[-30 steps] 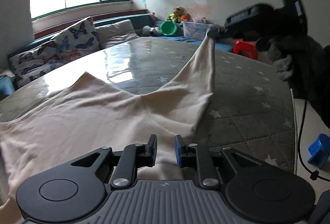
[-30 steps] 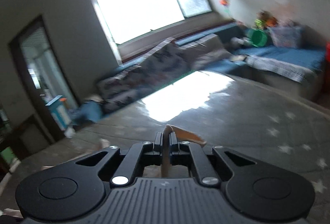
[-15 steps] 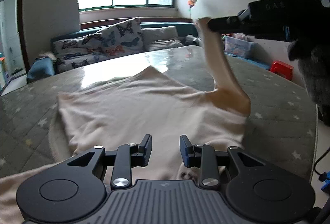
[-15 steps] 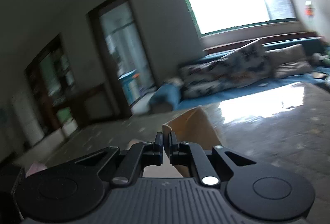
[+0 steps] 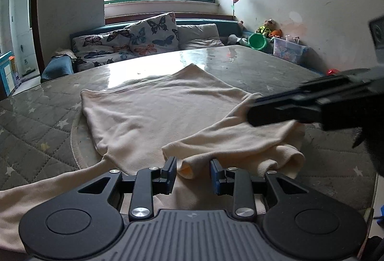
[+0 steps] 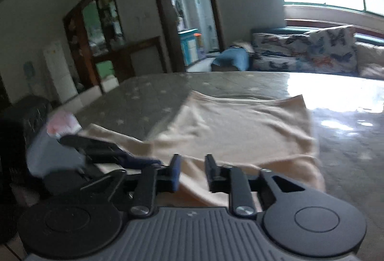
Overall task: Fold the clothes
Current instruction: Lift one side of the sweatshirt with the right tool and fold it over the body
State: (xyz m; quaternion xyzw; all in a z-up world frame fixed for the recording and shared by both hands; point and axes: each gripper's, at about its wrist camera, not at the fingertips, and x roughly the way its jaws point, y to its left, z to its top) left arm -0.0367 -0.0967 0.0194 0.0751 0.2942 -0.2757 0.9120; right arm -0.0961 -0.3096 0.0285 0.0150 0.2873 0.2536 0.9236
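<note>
Right hand-held gripper (image 6: 192, 171) jaws opening over the folded-in sleeve (image 5: 240, 138) of the cream garment (image 5: 153, 112) on tabletop (image 5: 36, 117); left hand-held gripper (image 5: 193, 173) narrowly open, gripping nothing.

Left claw (image 5: 193, 171): black linkage arms, silver screws, blue pads, ribbed grey housing behind the pads; right claw (image 6: 192, 171) identical.
</note>
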